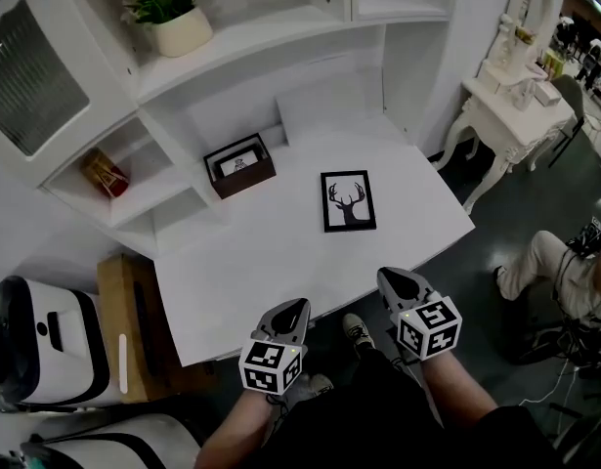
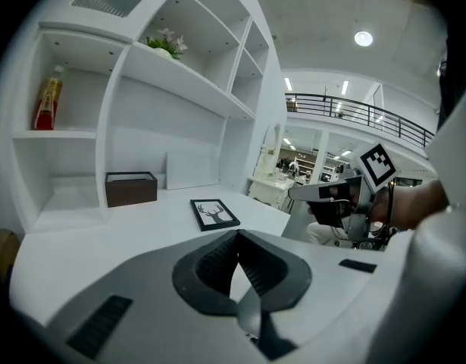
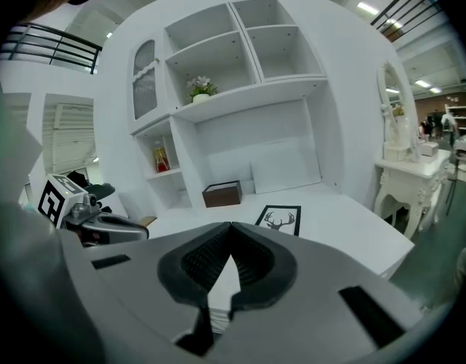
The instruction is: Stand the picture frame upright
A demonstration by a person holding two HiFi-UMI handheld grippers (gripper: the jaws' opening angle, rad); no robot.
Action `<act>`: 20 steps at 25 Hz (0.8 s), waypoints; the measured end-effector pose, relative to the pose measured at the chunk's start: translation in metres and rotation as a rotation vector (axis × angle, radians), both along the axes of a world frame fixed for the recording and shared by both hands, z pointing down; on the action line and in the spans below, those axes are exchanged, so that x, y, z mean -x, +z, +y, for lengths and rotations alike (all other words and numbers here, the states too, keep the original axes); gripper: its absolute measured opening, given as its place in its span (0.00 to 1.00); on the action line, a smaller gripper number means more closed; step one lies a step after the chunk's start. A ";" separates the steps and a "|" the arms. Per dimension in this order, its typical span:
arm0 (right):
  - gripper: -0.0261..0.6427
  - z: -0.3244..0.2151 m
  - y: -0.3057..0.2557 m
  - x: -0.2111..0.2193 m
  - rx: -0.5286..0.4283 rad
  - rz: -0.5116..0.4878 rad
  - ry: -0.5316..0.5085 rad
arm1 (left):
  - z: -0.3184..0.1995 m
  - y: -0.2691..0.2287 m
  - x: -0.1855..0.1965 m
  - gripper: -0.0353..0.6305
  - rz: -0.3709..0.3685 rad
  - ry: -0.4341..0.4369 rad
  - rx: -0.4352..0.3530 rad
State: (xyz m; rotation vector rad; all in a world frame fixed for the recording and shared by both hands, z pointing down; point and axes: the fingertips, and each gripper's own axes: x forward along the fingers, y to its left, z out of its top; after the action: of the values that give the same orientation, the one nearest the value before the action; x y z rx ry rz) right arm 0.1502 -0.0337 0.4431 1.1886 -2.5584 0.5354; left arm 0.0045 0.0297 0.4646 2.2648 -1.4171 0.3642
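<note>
Lying flat near the middle of the white desk (image 1: 280,262) in the head view, the black-framed deer-silhouette picture (image 1: 348,200) sits well beyond both claws. The left gripper (image 1: 296,306) and right gripper (image 1: 390,277) hover off the near edge. The left gripper view shows its jaws pressed together, empty. The right gripper view shows the same, its grey body cutting off the desk's near part.

Black-framed deer picture frame (image 1: 348,201) lies flat on desk (image 1: 271,262).
</note>
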 end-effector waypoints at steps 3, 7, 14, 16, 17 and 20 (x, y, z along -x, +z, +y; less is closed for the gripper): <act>0.04 -0.023 0.010 -0.001 0.013 0.002 -0.019 | -0.020 0.008 0.000 0.06 -0.006 -0.023 0.012; 0.04 -0.047 0.023 -0.003 0.039 0.013 -0.045 | -0.040 0.018 -0.003 0.06 -0.002 -0.051 0.032; 0.04 -0.086 0.045 -0.008 0.069 0.030 -0.076 | -0.073 0.031 -0.014 0.06 -0.004 -0.077 0.044; 0.04 -0.096 0.050 -0.009 0.075 0.035 -0.085 | -0.083 0.036 -0.015 0.06 -0.006 -0.083 0.051; 0.04 -0.101 0.052 -0.009 0.079 0.037 -0.089 | -0.088 0.038 -0.017 0.06 -0.007 -0.085 0.055; 0.04 -0.116 0.061 -0.009 0.092 0.041 -0.100 | -0.103 0.045 -0.019 0.06 -0.008 -0.091 0.065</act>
State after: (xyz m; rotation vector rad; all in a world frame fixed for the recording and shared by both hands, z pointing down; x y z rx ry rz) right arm 0.1593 -0.1498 0.5038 1.0252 -2.5138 0.5920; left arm 0.0238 -0.0730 0.5092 2.1412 -1.4849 0.3844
